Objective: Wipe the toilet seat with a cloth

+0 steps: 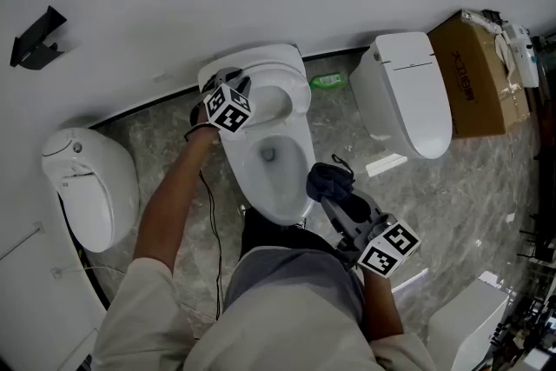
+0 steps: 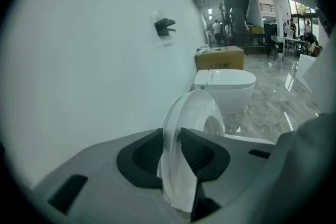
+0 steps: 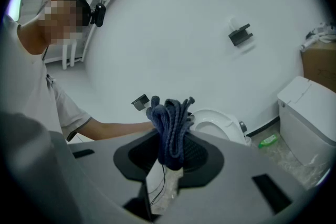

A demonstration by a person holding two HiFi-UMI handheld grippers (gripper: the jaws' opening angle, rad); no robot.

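Observation:
A white toilet stands against the wall in the middle of the head view. Its seat ring is tilted up at the back. My left gripper is at that ring's left edge. In the left gripper view the ring's rim stands on edge between the jaws, and both pads of the left gripper press on it. My right gripper hovers by the bowl's front right and is shut on a bunched dark blue cloth. The cloth sticks up from between the right gripper's jaws.
Another white toilet sits to the left and a closed one to the right. A cardboard box stands beyond that. A green bottle lies on the marble floor by the wall. A black bracket hangs on the wall.

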